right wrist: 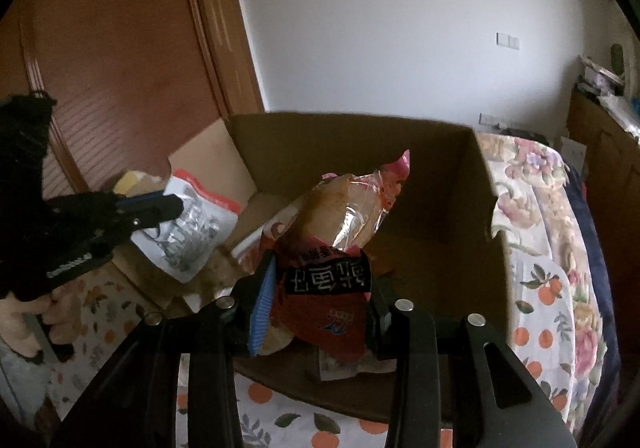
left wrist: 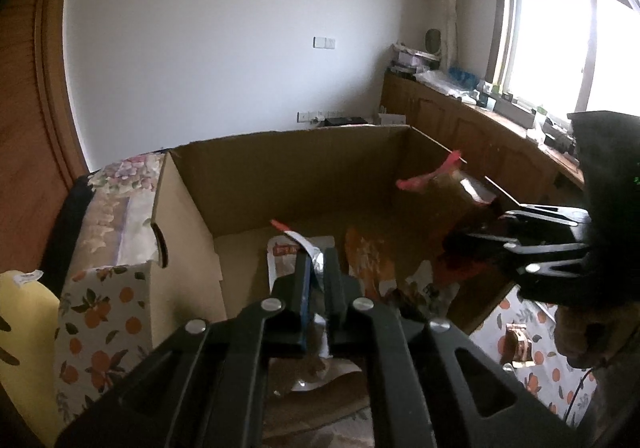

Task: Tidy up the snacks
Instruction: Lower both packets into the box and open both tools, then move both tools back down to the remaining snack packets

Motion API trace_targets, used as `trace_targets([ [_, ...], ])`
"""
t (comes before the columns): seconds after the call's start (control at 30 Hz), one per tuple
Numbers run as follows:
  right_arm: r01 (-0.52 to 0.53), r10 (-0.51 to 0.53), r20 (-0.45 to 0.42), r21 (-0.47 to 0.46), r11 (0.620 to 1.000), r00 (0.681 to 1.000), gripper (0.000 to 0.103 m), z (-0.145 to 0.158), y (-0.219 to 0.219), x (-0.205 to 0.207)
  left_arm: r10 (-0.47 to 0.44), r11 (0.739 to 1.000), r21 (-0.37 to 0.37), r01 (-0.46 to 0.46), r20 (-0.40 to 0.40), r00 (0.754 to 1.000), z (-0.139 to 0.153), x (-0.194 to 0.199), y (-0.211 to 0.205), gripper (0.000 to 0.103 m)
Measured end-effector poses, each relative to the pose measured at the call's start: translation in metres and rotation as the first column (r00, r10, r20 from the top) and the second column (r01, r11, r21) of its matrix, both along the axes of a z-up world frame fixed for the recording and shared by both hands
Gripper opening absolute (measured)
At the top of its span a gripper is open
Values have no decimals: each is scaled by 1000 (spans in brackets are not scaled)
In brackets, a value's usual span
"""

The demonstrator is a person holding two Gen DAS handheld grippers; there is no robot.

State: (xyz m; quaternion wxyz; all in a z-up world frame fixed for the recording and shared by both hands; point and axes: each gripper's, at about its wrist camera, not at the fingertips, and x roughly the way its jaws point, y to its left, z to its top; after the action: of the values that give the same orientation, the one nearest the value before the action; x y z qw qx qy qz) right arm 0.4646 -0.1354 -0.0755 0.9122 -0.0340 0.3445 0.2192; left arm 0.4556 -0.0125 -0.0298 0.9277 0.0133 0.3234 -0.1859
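An open cardboard box [left wrist: 280, 175] is seen standing on a surface covered with an orange-patterned cloth [right wrist: 540, 296], with a floral quilt [right wrist: 532, 183] lying just beside it. The left gripper [left wrist: 316, 268] is held over the near edge of the box, its fingers closed on the top of a white and silver snack pouch [left wrist: 288, 248] with a red strip along its edge; in the right wrist view the same pouch [right wrist: 192, 232] is seen hanging from that gripper [right wrist: 176, 207] above the left part of the box. The right gripper [right wrist: 320, 304] is clamped on a red and clear snack bag [right wrist: 340, 224] printed with white characters on a black label, and the bag is held tilted above the box interior, its sealed pink top pointing up and away. In the left wrist view this bag [left wrist: 452, 187] is seen at the right side of the box, gripped by the right gripper [left wrist: 476, 236]. Further orange and white snack packets [left wrist: 372, 264] are seen lying on the box floor. A wooden door [right wrist: 120, 67], a white wall and a window [left wrist: 580, 27] above a cluttered wooden cabinet [left wrist: 480, 127] are visible behind.
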Motion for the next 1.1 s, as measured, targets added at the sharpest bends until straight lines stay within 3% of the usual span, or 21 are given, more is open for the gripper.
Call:
trace_targets([
  [0.07,-2,2,6,-7,1000,1000,44,-1,0,-2,7,1000,17,-7,-1,1000,-1,-4,-3,11],
  [0.2,-4,4,-3,10,1000,1000,67,3,-5,-3,9,1000,11,-9,-14,1000,-2,-12,-4,25],
  [0.43,-13,10,54,44,999,998,67,27,-14,-42,14,1000,-8,-14,9,1000,14,-35,0,33],
  [0.7,-26,21,69,75,997,997,67,32,-30,-103,19,999,-32,-18,34,999,23,-80,10,35],
  [1.1,-50,52,-23,88,995,998,67,-21,-34,-152,71,997,-36,-73,-64,995,-30,-117,14,35],
])
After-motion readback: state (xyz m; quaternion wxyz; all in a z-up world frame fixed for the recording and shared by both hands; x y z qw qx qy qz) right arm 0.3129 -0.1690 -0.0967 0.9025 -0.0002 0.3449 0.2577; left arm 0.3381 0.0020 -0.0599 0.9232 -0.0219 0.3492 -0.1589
